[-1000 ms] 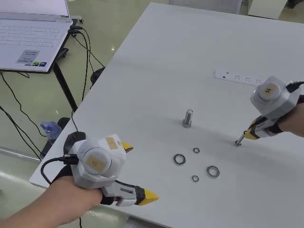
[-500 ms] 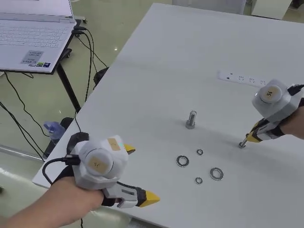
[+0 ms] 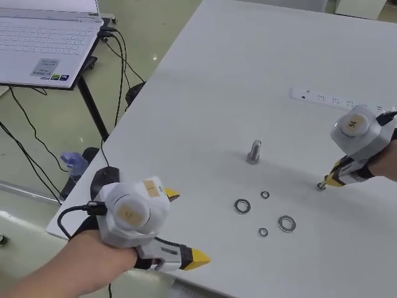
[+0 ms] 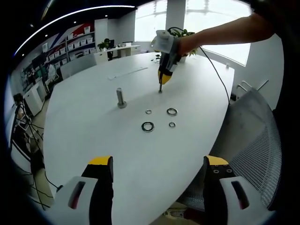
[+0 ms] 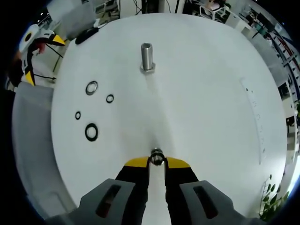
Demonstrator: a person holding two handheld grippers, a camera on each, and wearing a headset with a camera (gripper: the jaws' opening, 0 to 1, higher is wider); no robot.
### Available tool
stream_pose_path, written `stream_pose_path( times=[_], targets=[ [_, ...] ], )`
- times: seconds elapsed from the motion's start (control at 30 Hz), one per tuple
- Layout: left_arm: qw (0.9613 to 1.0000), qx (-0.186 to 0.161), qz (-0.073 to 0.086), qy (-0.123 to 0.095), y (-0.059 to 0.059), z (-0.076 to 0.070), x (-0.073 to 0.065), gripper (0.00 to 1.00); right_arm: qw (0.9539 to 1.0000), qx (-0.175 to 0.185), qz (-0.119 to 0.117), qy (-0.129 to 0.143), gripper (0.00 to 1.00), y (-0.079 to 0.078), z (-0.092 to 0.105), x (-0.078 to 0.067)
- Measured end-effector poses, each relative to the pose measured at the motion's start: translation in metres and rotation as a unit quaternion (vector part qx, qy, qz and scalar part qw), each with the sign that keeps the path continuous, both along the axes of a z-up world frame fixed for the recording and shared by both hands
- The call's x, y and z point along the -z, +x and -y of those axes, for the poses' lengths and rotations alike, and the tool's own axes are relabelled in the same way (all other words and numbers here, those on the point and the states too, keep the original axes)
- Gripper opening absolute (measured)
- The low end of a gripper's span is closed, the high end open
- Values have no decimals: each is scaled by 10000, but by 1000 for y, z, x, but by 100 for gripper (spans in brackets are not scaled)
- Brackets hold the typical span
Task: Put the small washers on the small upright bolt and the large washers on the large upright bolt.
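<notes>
The small bolt (image 5: 156,156) is pinched in the jaws of the right gripper (image 3: 327,182) on the right of the table (image 3: 205,93). The large bolt (image 3: 254,151) is stood left of it. Two large washers (image 3: 242,205) and two small washers (image 3: 265,194) are laid nearer. The left gripper (image 4: 158,164) is held with jaws spread.

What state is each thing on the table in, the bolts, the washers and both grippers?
large bolt: upright, bare.
small bolt: upright, clamped by the right gripper.
large washers: two, flat on the table, loose.
small washers: two, flat on the table, loose.
left gripper: open, empty.
right gripper: shut on the small bolt.
</notes>
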State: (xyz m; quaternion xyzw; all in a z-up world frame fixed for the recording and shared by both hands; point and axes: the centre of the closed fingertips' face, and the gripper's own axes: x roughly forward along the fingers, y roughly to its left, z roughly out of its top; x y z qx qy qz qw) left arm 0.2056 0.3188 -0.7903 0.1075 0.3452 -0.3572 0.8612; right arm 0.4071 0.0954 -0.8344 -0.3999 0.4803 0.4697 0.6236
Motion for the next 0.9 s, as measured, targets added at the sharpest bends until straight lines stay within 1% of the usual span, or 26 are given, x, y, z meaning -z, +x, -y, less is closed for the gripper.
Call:
stream_pose_path(
  times=[0.13, 0.47, 0.63, 0.8, 0.9],
  targets=[
    [10000, -2, -10, -7, -1, 1, 0, 78, 10000, -27, 10, -29, 12, 1, -1, 4],
    [10000, -36, -67, 23, -5, -4, 3, 77, 9999, -34, 1, -105, 12, 1, -2, 20],
    [9999, -68, -83, 23, -6, -6, 4, 77, 9998, -95, 11, -166, 13, 2, -3, 25],
    [9999, -77, -106, 25, -7, -8, 4, 77, 9997, -90, -12, -213, 13, 3, -2, 29],
    [9999, -76, -115, 34, -8, -9, 4, 76, 9998, -60, -30, -190, 13, 3, -2, 28]
  ],
)
